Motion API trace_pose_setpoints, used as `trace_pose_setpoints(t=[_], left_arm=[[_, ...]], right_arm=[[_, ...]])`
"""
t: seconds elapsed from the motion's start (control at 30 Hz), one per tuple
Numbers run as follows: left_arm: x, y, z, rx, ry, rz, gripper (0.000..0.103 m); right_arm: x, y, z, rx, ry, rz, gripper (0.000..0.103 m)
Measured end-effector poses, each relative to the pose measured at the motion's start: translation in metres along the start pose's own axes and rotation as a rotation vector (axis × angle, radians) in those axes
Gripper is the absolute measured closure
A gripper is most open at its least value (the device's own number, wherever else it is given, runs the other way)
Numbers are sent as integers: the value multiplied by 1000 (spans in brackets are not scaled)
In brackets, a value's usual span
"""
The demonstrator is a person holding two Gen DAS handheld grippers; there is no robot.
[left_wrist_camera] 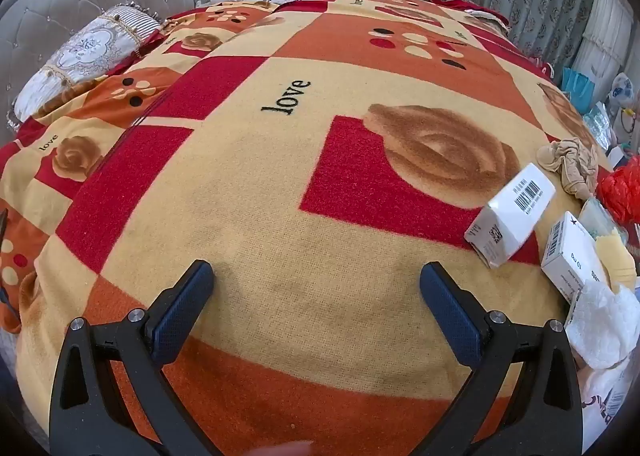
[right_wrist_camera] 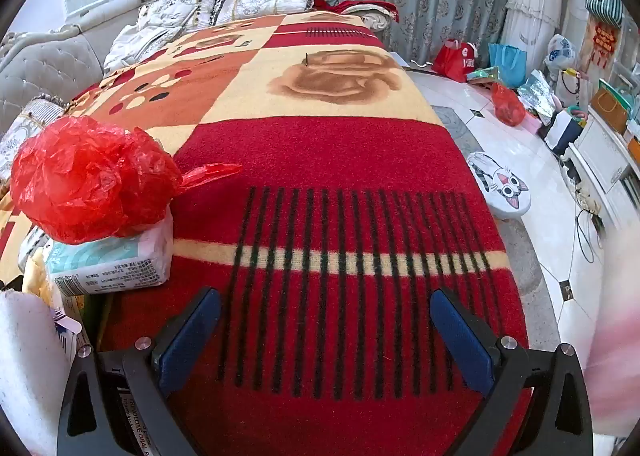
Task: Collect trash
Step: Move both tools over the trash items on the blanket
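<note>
Both pairs of tongs hang over the bed, tipped down at the blanket (left_wrist_camera: pixel 280 176); the left tongs (left_wrist_camera: pixel 318 288) stand wide with nothing between them, and the right tongs (right_wrist_camera: pixel 326 320) stand wide and empty too.

The trash lies in one heap on the blanket, between the two pairs of tongs; to the right of the left tongs I can see a white box with a barcode (left_wrist_camera: pixel 510 212), a second small white box (left_wrist_camera: pixel 568 256) just beside it, some crumpled white tissue (left_wrist_camera: pixel 604 324) and a scrunched tan stocking (left_wrist_camera: pixel 572 166) a bit further up the bed; to the left of the right tongs sits a crumpled red plastic bag (right_wrist_camera: pixel 88 176), resting on top of a soft pack of tissues (right_wrist_camera: pixel 112 260).

I think nothing has been picked up yet, so this looks like the very start; no bin shows in either view, so where the trash should go I cannot tell.

Next, one pair of tongs needs to swing in toward the heap; the red bag is puffy and light, so a gentle squeeze near its middle should do.
</note>
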State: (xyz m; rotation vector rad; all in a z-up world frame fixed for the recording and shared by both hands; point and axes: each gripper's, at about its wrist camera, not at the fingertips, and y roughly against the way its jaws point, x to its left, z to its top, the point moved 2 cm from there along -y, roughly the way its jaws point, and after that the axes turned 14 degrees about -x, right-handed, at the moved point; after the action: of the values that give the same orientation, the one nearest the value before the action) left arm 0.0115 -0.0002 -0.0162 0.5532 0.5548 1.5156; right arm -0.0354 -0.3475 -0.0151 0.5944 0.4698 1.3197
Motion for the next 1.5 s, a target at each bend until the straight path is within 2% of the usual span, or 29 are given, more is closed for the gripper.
trace_pose_setpoints(t=[0.23, 0.37, 0.47, 0.63, 0.73, 1.03, 1.13, 1.27, 1.4, 1.5], left_arm=[[0, 1, -1, 5, 7, -7, 0], [2, 0, 1, 34, -1, -23, 0], [13, 7, 0, 38, 19, -33, 0], [10, 50, 10, -64, -1, 16, 0], [8, 76, 17, -116, -10, 18, 0], [-23, 137, 22, -198, -29, -60, 0], [-40, 150, 20, -218, -44, -84, 0], [-55, 159, 18, -229, -39, -117, 0], [-68, 165, 19, -246, -39, -139, 0], [-78, 169, 20, -256, -43, -153, 0]], right_arm=[[0, 0, 0, 0, 0, 0, 0], [0, 0, 0, 0, 0, 0, 0], [0, 0, 0, 0, 0, 0, 0], [0, 0, 0, 0, 0, 0, 0], [0, 0, 0, 0, 0, 0, 0], [0, 1, 1, 18, 6, 19, 0], [-3, 16, -4, 29, 1, 22, 0], [-17, 55, -6, -36, -19, 11, 0], [-14, 86, 3, -110, 9, -15, 0], [-11, 109, 10, -149, 14, -1, 0]])
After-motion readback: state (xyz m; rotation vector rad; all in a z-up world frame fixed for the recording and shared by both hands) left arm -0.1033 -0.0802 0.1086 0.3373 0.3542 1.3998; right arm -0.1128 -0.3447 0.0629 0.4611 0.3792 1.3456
